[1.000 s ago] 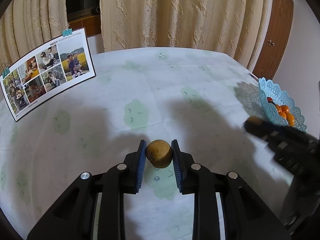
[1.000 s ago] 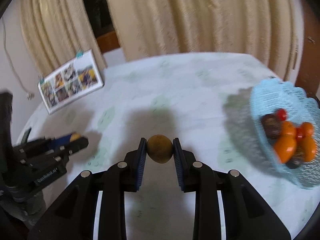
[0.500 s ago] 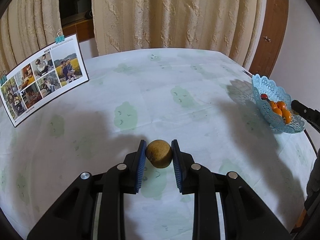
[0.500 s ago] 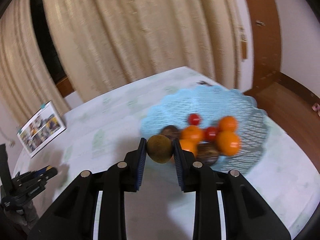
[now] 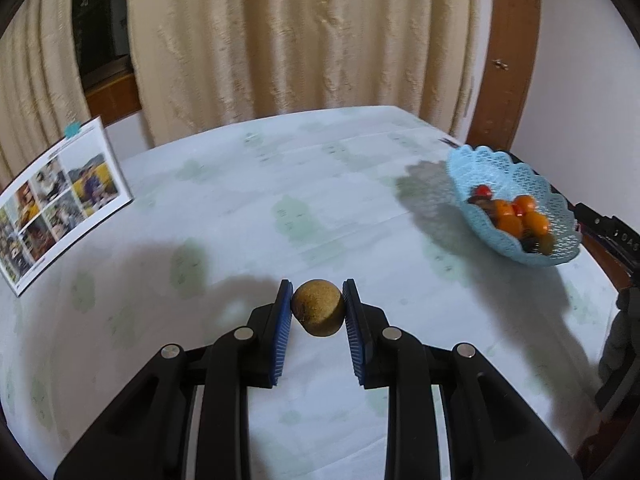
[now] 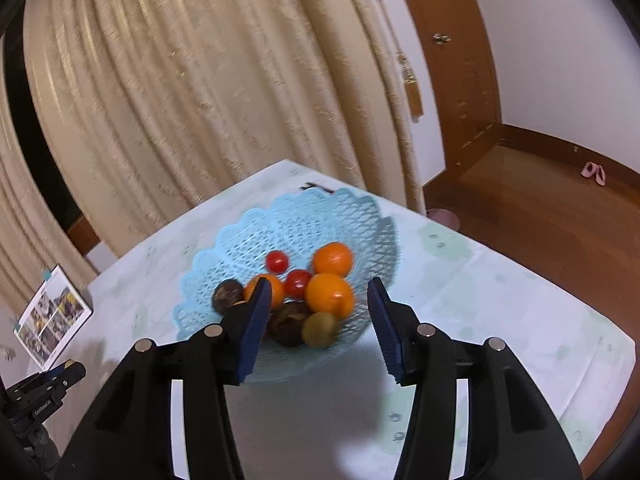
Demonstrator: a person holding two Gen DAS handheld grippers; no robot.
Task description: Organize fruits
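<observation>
Left gripper [image 5: 317, 307] is clamped on a brown kiwi [image 5: 318, 307], blue pads [image 5: 282, 330] pressing it from both sides, held above the table [image 5: 248, 200] near its front edge. Over on the right, the right gripper [image 6: 318, 326] hangs over the blue basket [image 6: 288, 224] with its jaws spread wide and nothing between them. In the basket a second kiwi [image 6: 319, 329] lies at the near side, touching a big orange [image 6: 329, 294] just behind it and a dark brown fruit [image 6: 287, 323] to its left. Another orange [image 6: 333, 258] sits toward the far side, a third orange [image 6: 267, 286] is partly hidden behind the right gripper's left pad, and two red tomatoes [image 6: 277, 261] sit between them, one nearer the middle of the pile. One more dark fruit [image 6: 227, 295] rests at the basket's left side. From the left wrist view the basket [image 5: 516, 184] stands near the table's right edge, well apart from the held kiwi, casting a lacy shadow to its left. A photo card [image 5: 60, 196] leans upright at the table's left edge, clipped at the top. Cream curtains [image 5: 304, 36] hang behind the table's far edge, with a brown door frame [image 5: 508, 52] to their right.
</observation>
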